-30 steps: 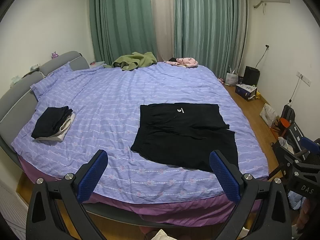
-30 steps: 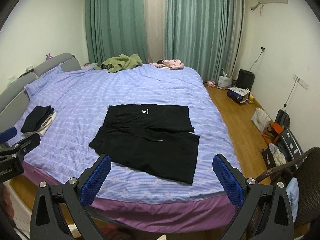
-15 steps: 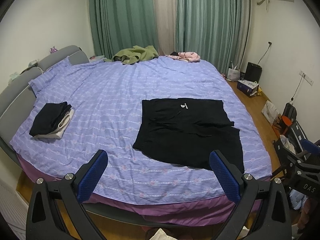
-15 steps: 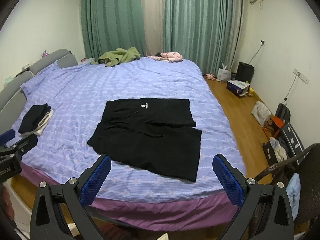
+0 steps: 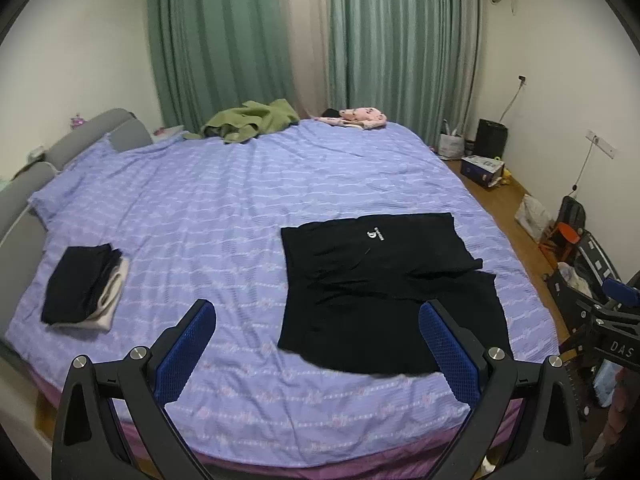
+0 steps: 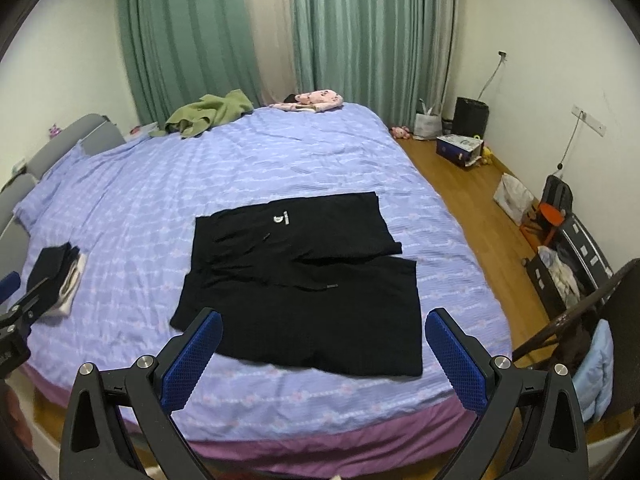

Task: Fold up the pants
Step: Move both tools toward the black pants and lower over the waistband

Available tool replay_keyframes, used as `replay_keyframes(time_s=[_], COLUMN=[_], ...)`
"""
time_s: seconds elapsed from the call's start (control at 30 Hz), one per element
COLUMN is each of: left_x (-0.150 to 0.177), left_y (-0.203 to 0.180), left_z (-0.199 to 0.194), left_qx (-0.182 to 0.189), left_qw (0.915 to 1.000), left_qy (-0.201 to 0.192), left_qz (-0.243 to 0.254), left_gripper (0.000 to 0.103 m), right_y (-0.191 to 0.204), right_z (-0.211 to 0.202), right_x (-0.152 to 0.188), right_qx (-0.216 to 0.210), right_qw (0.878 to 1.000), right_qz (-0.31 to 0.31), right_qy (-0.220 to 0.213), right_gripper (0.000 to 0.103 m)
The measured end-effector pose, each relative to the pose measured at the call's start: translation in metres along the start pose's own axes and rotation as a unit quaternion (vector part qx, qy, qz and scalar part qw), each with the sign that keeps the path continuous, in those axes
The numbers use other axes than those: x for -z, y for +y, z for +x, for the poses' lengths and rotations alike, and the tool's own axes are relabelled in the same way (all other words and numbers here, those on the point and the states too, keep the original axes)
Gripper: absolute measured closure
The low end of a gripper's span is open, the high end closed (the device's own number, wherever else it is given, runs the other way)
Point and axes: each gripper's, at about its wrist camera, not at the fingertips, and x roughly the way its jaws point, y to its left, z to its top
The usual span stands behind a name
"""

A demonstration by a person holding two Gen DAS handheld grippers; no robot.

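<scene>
While both grippers hang over the foot edge of the bed, jaws wide apart and holding nothing, the black pants lie flat on the bedspread near that edge. A folded pile sits toward the headboard side.

1. Black pants with a small white logo, on a bed sheeted in lavender with pale stripes; purple skirt below.
2. Green curtains; cream walls.
3. Olive garment; pink spotted garment.
4. Left tool and right tool: black frames, blue pads.
</scene>
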Motion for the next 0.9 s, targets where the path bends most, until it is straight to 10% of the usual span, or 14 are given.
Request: replay_keyframes(time_s=[0.47,0.9], left_x=[-0.053,-0.034], left_y=[0.001,-0.009], left_z=[0.104,0.181], left_qx=[-0.016,-0.019], left_qw=[0.9988,0.9959], left_qy=[0.014,0.083], left_qz=[-0.044,-0.031], left_gripper=[0.000,0.000], right_y=[-0.021,-0.048], right_z=[0.096,0.165], right_x=[-0.079,-0.055], right_qx=[0.001,0.048], right_qw=[1.000,0.998], right_qz=[-0.010,0.000], right_qy=[-0.015,0.035], right_gripper=[0.000,0.000])
